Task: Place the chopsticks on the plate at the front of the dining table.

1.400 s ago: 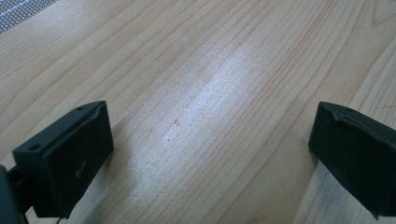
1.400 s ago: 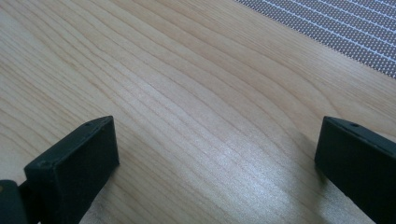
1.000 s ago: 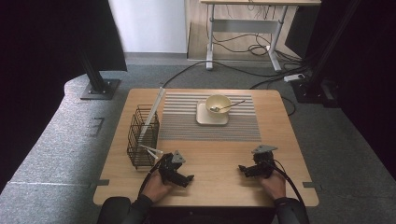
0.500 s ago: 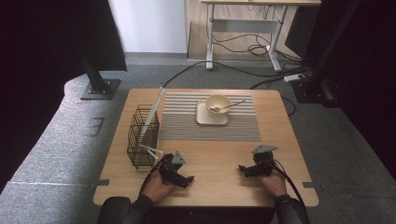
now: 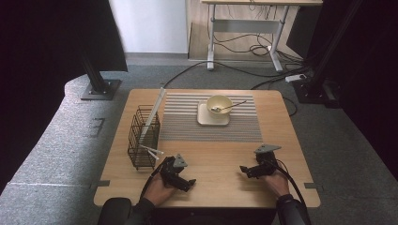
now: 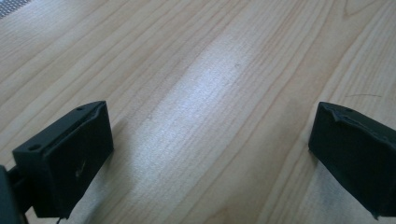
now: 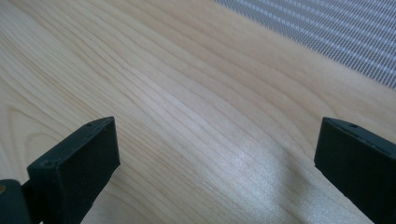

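My left gripper (image 5: 187, 182) rests low over the wooden table (image 5: 220, 150) near its front edge, left of centre, jaws wide apart with only bare wood between them (image 6: 210, 140). The right gripper (image 5: 245, 169) sits near the front edge on the right, also open over bare wood (image 7: 215, 154). Far from both, a pale yellow bowl (image 5: 219, 104) with a spoon (image 5: 230, 107) in it stands on a square plate (image 5: 212, 118), on a grey striped mat (image 5: 211, 126) at the back of the table.
A black wire rack (image 5: 143, 136) stands at the table's left edge with a tall flat board (image 5: 154, 112) leaning in it and white utensils (image 5: 151, 151) poking out. A corner of the mat (image 7: 327, 28) shows in the right gripper view. Cables and a desk frame lie beyond the table.
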